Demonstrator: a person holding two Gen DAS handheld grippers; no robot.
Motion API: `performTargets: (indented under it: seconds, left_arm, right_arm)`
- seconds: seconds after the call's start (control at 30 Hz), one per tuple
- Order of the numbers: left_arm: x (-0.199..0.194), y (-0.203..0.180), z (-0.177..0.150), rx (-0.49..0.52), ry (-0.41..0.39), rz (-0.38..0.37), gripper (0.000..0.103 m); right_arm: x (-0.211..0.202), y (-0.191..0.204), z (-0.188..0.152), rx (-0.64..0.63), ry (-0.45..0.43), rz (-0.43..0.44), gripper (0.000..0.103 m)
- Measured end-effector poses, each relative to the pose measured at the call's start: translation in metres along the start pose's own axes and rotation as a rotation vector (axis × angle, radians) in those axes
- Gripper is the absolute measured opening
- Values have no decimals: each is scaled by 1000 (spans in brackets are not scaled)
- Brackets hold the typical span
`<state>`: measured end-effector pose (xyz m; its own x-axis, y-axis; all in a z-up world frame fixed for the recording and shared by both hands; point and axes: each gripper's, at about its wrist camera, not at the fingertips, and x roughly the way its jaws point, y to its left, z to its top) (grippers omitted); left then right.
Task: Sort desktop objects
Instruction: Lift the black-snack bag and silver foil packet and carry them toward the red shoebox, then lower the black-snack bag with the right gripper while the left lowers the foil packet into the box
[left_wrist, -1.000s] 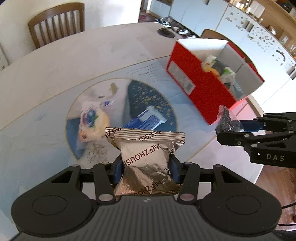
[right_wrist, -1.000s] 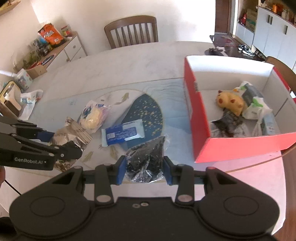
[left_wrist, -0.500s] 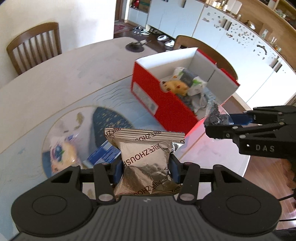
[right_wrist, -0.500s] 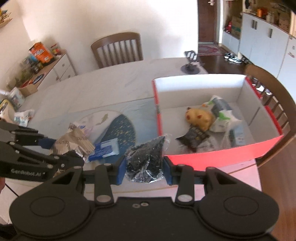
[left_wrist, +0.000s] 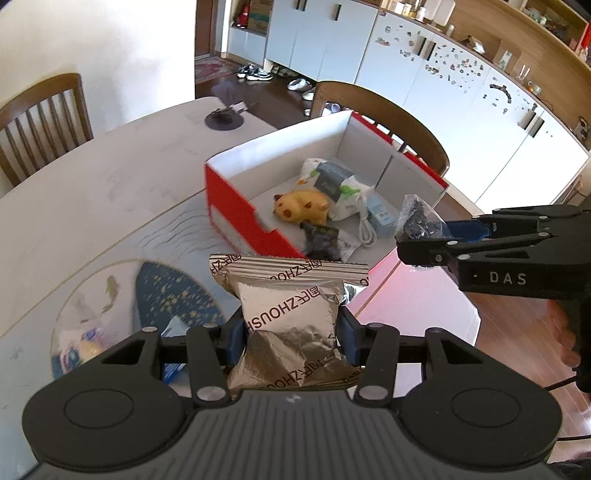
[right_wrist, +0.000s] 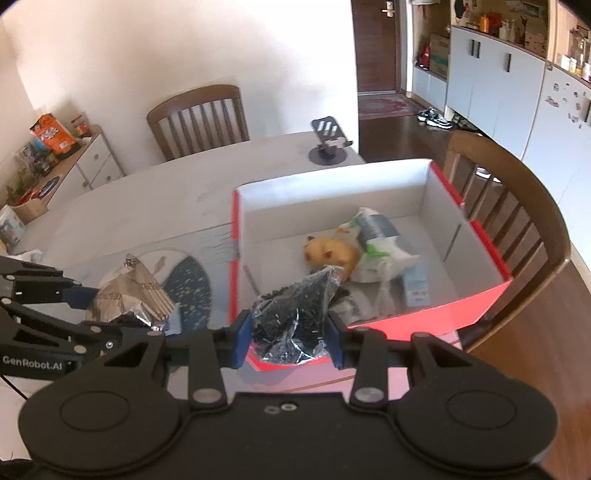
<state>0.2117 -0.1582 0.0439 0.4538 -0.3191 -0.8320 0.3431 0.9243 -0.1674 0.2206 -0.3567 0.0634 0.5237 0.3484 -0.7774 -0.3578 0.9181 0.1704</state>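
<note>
My left tool (left_wrist: 291, 332) squeezes the shiny snack bag (left_wrist: 291, 314) and my right tool (right_wrist: 290, 338) squeezes the black bag (right_wrist: 295, 314), both lifted to drop into the red box (right_wrist: 476, 299).

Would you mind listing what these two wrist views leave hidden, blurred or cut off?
- Left wrist view: items on the round blue-and-white mat are blurred and partly hidden by the crinkled silver foil snack packet.
- Right wrist view: the clear bag of black bits hides the near contents of the red cardboard box.
- Both views: the gripper bodies hide the near table edge.
</note>
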Motion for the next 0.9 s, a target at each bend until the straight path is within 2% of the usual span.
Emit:
performTargets:
  seconds: [0.53,0.9]
  left_arm:
    - [44,-37,51,8,-5,-1,49]
    - [81,-40,80,-3,21,32,49]
  right_arm:
    - [17,-67,26,30,11,0,40]
    - [39,-87,37,-7,47,4,40]
